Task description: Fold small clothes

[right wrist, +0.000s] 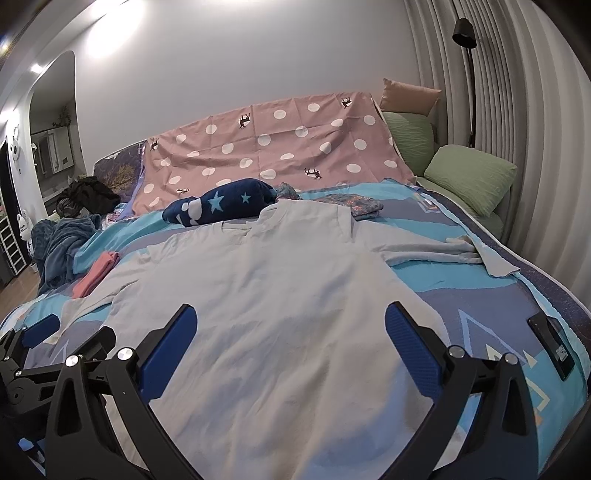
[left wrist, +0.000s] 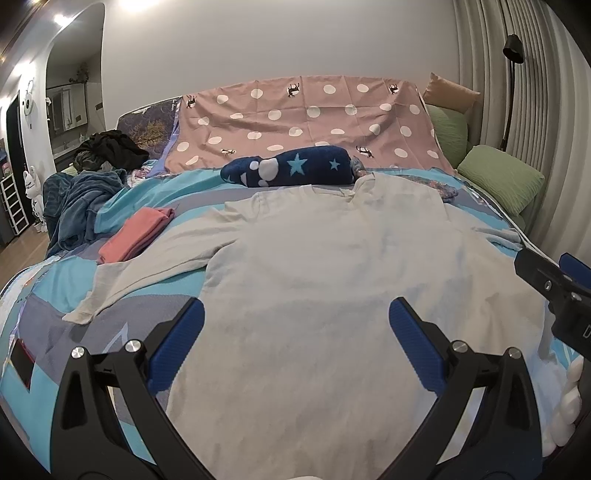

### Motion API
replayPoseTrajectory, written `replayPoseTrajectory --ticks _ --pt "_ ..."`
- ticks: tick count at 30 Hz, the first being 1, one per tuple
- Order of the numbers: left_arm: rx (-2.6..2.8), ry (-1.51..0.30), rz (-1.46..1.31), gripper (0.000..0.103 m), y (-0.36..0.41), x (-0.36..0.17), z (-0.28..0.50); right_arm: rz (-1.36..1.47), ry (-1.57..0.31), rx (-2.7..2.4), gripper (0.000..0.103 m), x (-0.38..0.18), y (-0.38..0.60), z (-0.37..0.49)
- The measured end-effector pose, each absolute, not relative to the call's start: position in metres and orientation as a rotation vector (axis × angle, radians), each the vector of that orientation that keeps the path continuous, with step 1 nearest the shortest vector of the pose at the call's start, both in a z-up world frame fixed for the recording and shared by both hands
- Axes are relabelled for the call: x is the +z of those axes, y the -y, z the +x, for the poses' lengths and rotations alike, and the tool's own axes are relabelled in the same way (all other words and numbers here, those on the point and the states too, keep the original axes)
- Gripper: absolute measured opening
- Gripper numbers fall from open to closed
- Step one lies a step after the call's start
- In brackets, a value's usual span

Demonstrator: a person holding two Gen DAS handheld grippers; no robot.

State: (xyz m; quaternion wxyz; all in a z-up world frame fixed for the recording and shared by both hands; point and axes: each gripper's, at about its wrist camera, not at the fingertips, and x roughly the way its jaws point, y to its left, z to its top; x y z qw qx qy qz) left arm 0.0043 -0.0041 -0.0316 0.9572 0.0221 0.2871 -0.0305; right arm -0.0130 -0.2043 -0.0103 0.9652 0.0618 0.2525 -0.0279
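Lying flat and face-up across a bed: a pale long-sleeved shirt [left wrist: 314, 266], neck toward the headboard, hem nearest both cameras, spread over a turquoise-and-grey patterned bedspread [left wrist: 48, 291].

Far left in the left wrist view: a heap of dark clothes [left wrist: 107, 147] and a rumpled blue blanket [left wrist: 77, 199] at the bed's edge. Next, a folded coral garment [left wrist: 136, 232], just beside the shirt's outstretched left sleeve [left wrist: 122, 284]. Farther in, at the shirt's collar: a rolled navy blanket with stars [left wrist: 291, 166], in front of a pink polka-dot sheet [left wrist: 306, 122] draped over the headboard. On the bedspread at lower left, a dark phone-like slab [left wrist: 22, 363].

Hovering over the lower shirt: left gripper [left wrist: 295, 347], blue pads spread wide, grasping nothing, one pad above the shirt's left border, the other over its middle. Whether touching the cloth or just above, cannot tell.

Right of that: right gripper [right wrist: 290, 347], likewise wide open and empty, pads straddling the shirt's lower body. Seen also at the right border of the left view, black and blue.

Farther right in the right wrist view: the shirt's other sleeve [right wrist: 461, 254], somewhat bunched, reaching toward the bed's edge; a small folded floral cloth [right wrist: 354, 205] near the collar; green pillows [right wrist: 469, 177] and a tan cushion [right wrist: 410, 94] by ribbed curtains [right wrist: 517, 147]; a black floor lamp [right wrist: 465, 33].
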Motion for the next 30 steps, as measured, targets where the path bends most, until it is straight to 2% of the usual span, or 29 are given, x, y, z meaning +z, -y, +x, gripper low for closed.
replayPoseTrajectory --ticks 30 --pt "-0.051 -0.59 0.028 0.101 0.0 -0.039 0.002 0.091 -0.462 -0.031 0.102 -0.009 0.191 -0.018"
